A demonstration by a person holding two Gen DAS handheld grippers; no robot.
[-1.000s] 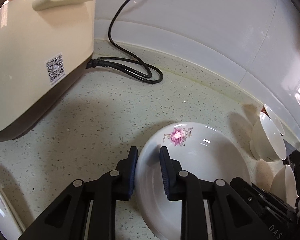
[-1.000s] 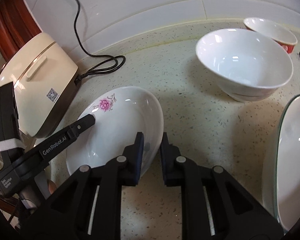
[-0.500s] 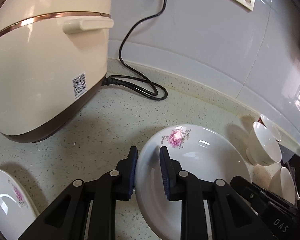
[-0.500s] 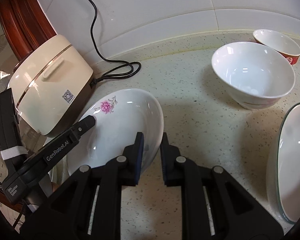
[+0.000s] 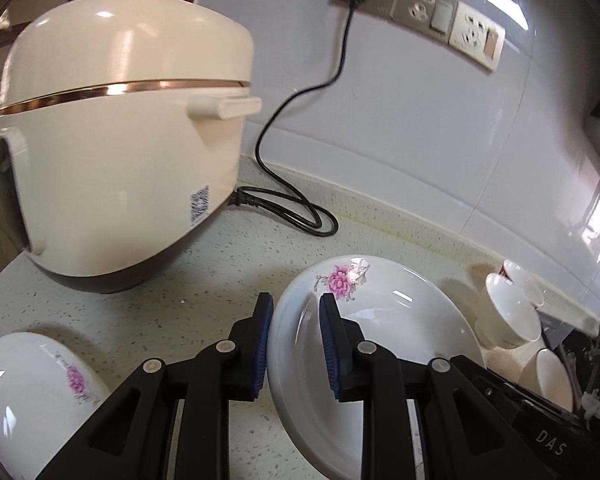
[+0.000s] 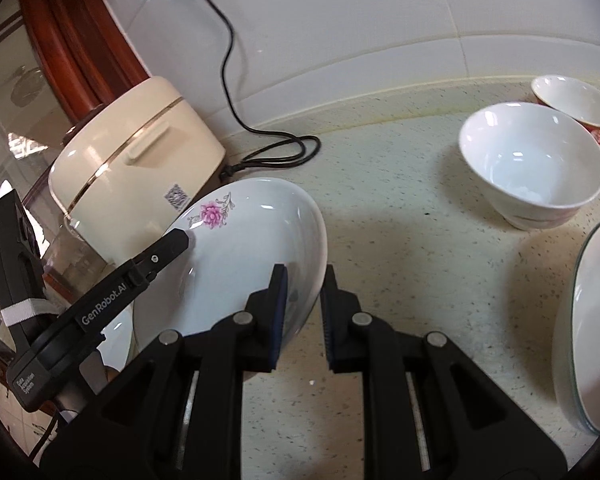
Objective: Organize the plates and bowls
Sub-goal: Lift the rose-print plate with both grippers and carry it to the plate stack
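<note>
Right wrist view: floral plate (image 6: 240,256) held tilted above the counter beside the rice cooker (image 6: 132,168), right gripper (image 6: 302,304) and left gripper (image 5: 294,344) each clamped on opposite rim edges; glazed ceramic, stiff, slippery, fragile, so rim grips suit it.

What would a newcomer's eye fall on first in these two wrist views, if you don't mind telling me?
First, the flowered plate, held off the speckled counter by both grippers: the left gripper clamps one rim, the right gripper the opposite rim. Next, the cream rice cooker behind it on the left, its black cord plugged into the wall, and a white bowl to the right.
</note>
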